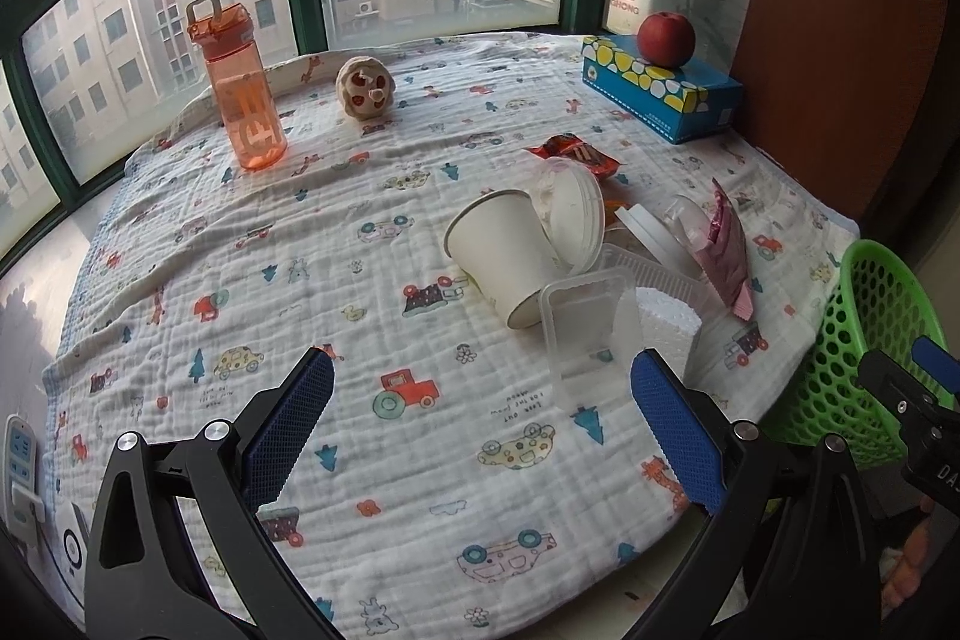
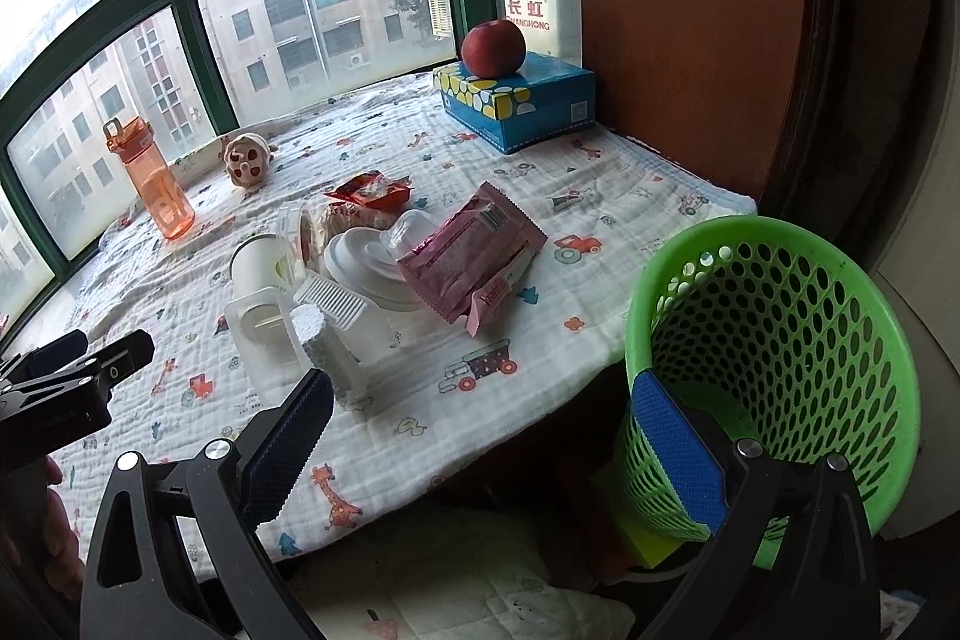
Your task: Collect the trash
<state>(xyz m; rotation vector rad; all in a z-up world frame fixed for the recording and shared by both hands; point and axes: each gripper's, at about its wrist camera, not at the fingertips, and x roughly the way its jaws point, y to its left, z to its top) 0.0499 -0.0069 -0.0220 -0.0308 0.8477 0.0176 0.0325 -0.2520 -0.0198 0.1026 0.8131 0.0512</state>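
A pile of trash lies on the cartoon-print cloth: a tipped white paper cup [image 1: 504, 256] [image 2: 258, 262], a clear plastic container [image 1: 591, 334] [image 2: 264, 334], a white lid [image 2: 366, 256], a pink wrapper [image 1: 726, 244] [image 2: 474, 256] and a red wrapper [image 1: 576, 151] [image 2: 369, 189]. A green mesh basket [image 1: 870, 340] [image 2: 774, 358] stands off the table's right edge. My left gripper [image 1: 483, 400] is open and empty, short of the pile. My right gripper [image 2: 480, 415] is open and empty, its right finger against the basket's side.
An orange water bottle [image 1: 243, 91] [image 2: 153, 181] and a small plush toy [image 1: 365, 89] [image 2: 246, 158] stand near the window. A red apple [image 1: 666, 31] [image 2: 493, 48] sits on a blue tissue box [image 1: 660, 91] [image 2: 519, 100] by the brown wall panel.
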